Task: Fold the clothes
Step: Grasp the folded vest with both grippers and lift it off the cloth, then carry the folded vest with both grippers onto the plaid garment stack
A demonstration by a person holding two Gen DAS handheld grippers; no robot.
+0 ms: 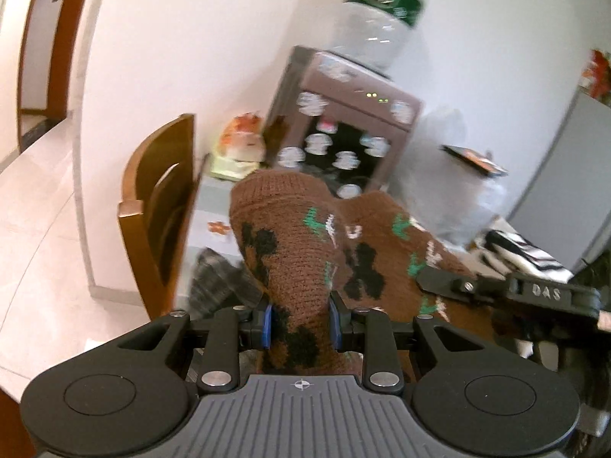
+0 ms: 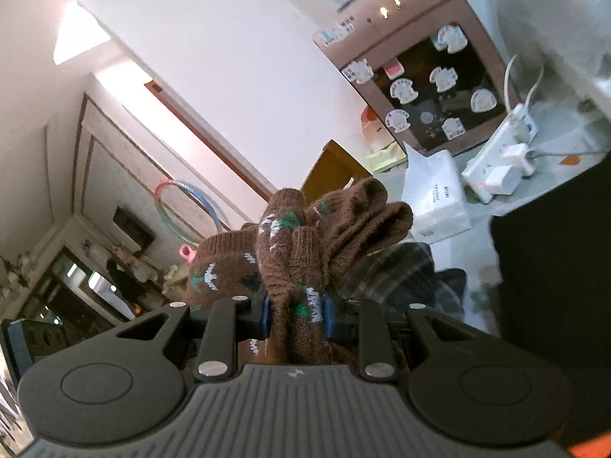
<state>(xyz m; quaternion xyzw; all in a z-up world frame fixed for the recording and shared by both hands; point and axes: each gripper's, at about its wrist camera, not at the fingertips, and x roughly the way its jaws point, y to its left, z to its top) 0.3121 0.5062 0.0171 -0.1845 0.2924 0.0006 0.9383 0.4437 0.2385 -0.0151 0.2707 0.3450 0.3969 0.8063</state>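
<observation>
A brown knitted sweater (image 1: 301,244) with black, green and white patterns hangs lifted in the air between both grippers. My left gripper (image 1: 300,322) is shut on a bunched fold of it, the cloth pinched between the blue pads. My right gripper (image 2: 296,315) is shut on another bunched part of the same sweater (image 2: 305,236). The right gripper's black body (image 1: 508,290) shows at the right of the left wrist view, against the sweater. A grey plaid garment (image 1: 217,282) lies on the table below, also in the right wrist view (image 2: 404,274).
A wooden chair (image 1: 160,206) stands left of the table. A brown water dispenser (image 1: 343,126) with stickers and a bottle (image 1: 382,11) stands behind. A striped black-and-white cloth (image 1: 519,248) lies right. A tissue pack (image 2: 439,198), a power strip (image 2: 500,156) and a black object (image 2: 553,267) sit at the right.
</observation>
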